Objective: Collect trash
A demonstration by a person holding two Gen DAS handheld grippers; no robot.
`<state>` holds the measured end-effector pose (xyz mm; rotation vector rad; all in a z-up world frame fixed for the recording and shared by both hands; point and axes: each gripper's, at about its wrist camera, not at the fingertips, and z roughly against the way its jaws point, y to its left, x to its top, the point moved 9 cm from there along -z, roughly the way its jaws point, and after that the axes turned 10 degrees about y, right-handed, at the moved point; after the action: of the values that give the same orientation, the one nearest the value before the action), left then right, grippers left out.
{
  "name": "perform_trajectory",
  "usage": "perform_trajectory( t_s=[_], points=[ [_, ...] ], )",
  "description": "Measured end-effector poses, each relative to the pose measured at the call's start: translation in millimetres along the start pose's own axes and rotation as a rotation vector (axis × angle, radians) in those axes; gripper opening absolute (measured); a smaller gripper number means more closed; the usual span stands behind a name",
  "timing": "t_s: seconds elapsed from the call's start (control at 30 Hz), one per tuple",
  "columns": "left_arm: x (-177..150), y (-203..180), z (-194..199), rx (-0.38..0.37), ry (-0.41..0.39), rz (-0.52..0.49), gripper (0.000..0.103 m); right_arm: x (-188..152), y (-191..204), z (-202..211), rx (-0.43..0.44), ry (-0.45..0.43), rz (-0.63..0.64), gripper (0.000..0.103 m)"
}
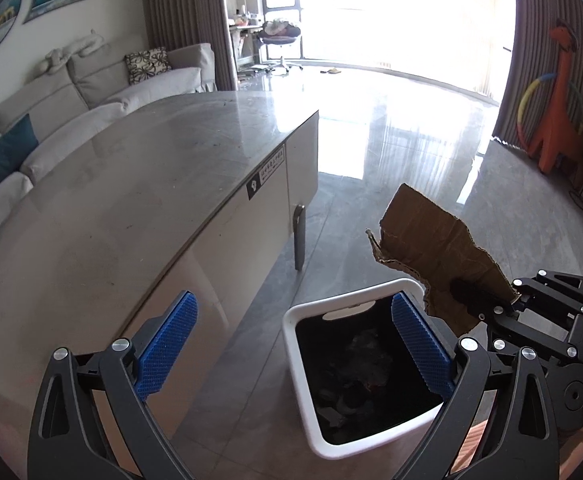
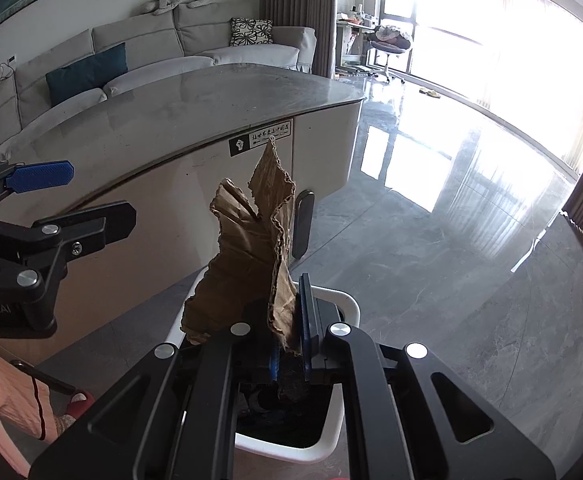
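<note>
A white trash bin with a dark liner and trash inside stands on the floor beside the table. My left gripper is open and empty above the bin's left rim, with blue pads. My right gripper is shut on a torn piece of brown cardboard and holds it upright over the bin. In the left wrist view the cardboard sticks up at the bin's right side, held by the right gripper.
A grey stone-top table with a white side panel stands left of the bin. A grey sofa lies behind it. The glossy floor stretches to bright windows. An orange toy giraffe stands at the right.
</note>
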<state>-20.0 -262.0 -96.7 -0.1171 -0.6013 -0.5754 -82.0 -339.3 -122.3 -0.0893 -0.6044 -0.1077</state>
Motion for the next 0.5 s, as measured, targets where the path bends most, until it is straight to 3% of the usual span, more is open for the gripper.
perform_trajectory(
  t_s=[0.17,0.23,0.3,0.37,0.43,0.5],
  points=[
    [-2.0,6.8,6.1,0.005,-0.006,0.008,0.098,-3.7,3.5,-10.8,0.004,0.031,0.009,0.01],
    [-1.6,8.0,5.7,0.004,-0.004,0.011,0.098,-5.4,6.3,-12.5,0.005,0.038,0.014,0.019],
    [-1.6,10.3,5.8,0.006,-0.003,0.015,0.098,-4.3,6.9,-11.6,0.005,0.033,0.003,0.055],
    [-1.6,12.0,5.6,0.005,0.002,0.018,0.098,0.0,5.9,-9.5,-0.022,0.014,-0.001,0.081],
    [-1.0,13.6,5.3,0.003,0.001,0.02,0.098,2.3,3.1,-4.5,-0.061,-0.018,0.003,0.096],
    [-0.6,14.9,5.4,0.005,0.0,0.021,0.098,5.5,1.0,-2.1,-0.093,-0.031,0.015,0.099]
  ],
)
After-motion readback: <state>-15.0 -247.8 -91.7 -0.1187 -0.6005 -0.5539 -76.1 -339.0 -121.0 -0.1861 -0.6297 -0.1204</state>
